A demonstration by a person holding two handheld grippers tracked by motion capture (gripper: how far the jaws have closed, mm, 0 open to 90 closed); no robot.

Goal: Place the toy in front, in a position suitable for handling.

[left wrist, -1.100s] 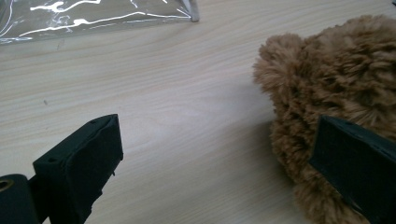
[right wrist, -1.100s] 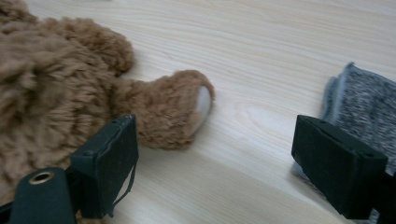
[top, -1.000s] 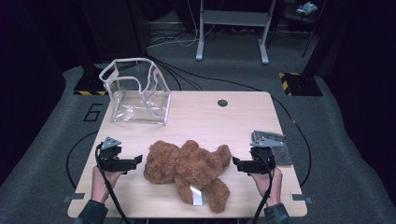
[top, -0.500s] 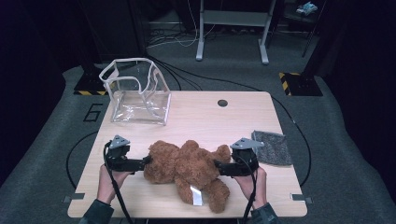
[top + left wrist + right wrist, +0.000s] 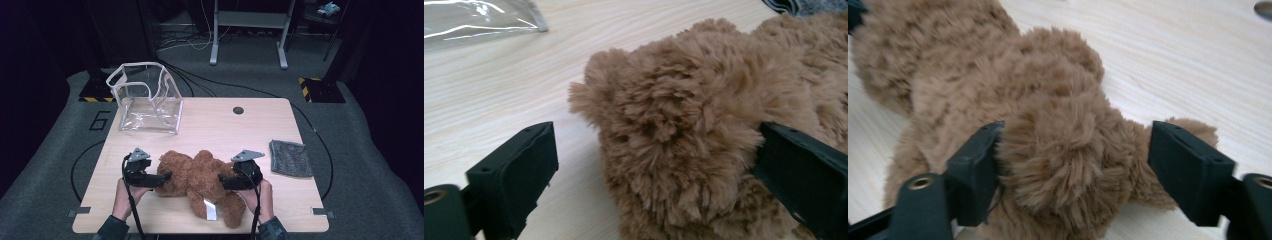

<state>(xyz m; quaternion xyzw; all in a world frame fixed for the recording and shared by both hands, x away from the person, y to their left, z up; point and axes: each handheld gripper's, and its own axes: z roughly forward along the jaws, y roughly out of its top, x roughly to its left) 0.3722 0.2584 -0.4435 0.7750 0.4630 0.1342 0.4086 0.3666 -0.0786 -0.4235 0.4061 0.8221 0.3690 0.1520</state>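
Note:
A brown plush teddy bear (image 5: 200, 180) lies on the wooden table (image 5: 225, 125) near the front edge, a white tag (image 5: 210, 209) on its lower side. My left gripper (image 5: 167, 176) is at the bear's left end, open. In the left gripper view the bear (image 5: 684, 150) sits between the jaws, with fur against the right one and a gap at the left one. My right gripper (image 5: 222, 180) is at the bear's right side. Its jaws have just been closing around a furry limb (image 5: 1058, 155), and they stand open, not squeezing it.
A clear plastic bag (image 5: 147, 100) stands open at the table's back left. A grey cloth (image 5: 290, 157) lies flat at the right edge. A round cable hole (image 5: 238, 110) sits near the back edge. Cables run over the floor behind.
Both grippers have moved inward from the table's sides onto the bear. The right one left the spot beside the grey cloth, and its jaws narrowed around the limb.

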